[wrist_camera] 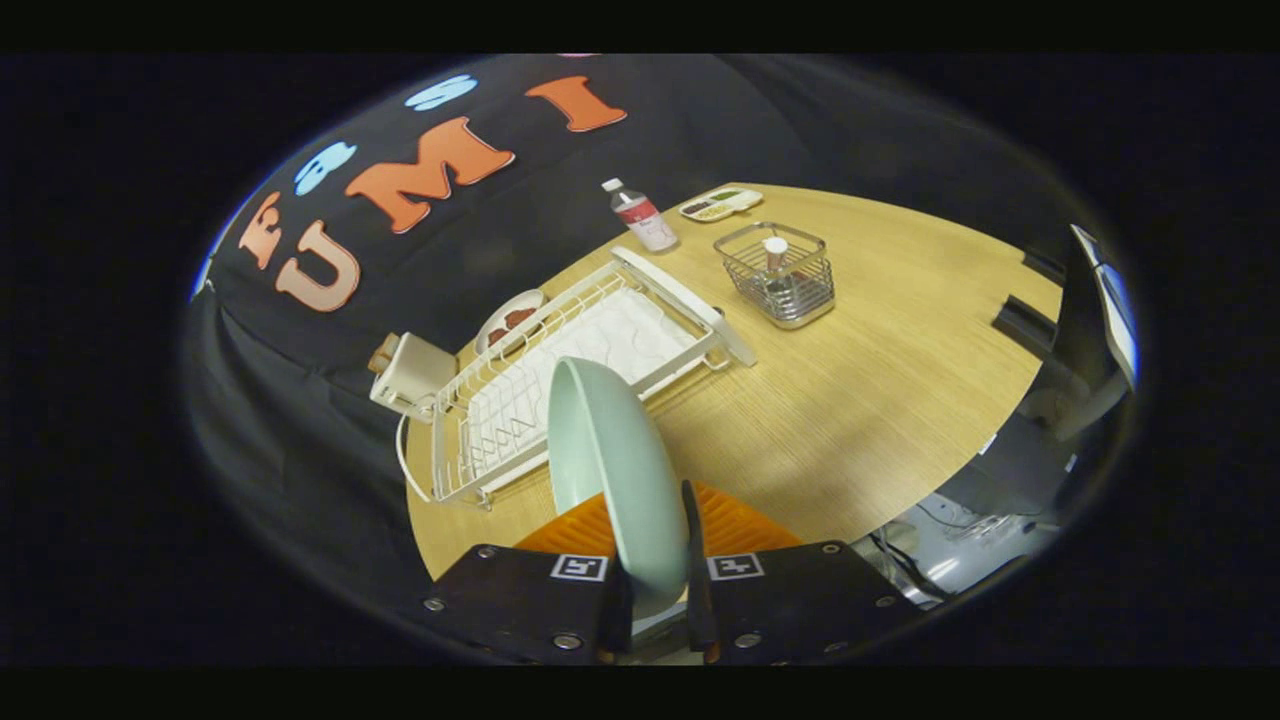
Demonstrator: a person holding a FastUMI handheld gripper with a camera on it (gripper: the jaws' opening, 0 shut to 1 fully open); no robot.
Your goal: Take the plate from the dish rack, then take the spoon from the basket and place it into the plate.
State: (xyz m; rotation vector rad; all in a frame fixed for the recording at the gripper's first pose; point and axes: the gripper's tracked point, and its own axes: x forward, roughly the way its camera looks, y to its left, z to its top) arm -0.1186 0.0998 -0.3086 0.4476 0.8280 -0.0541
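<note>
Plate-removal step: pale green round plate (615, 470) clamped edge-on between nearly closed black two-finger gripper (658, 600), clear of white wire dish rack (560, 385) just ahead; next, probably setting down before wire basket (778, 272) beyond.

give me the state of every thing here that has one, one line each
pale green round plate: held on edge between the fingers, lifted clear of the rack
gripper: shut on the plate
white wire dish rack: on the wooden table, no dishes in it
square wire basket: upright beyond the rack, a white-tipped handle standing in it
clear plastic bottle: upright, capped
white toaster: at the rack's far corner
</note>
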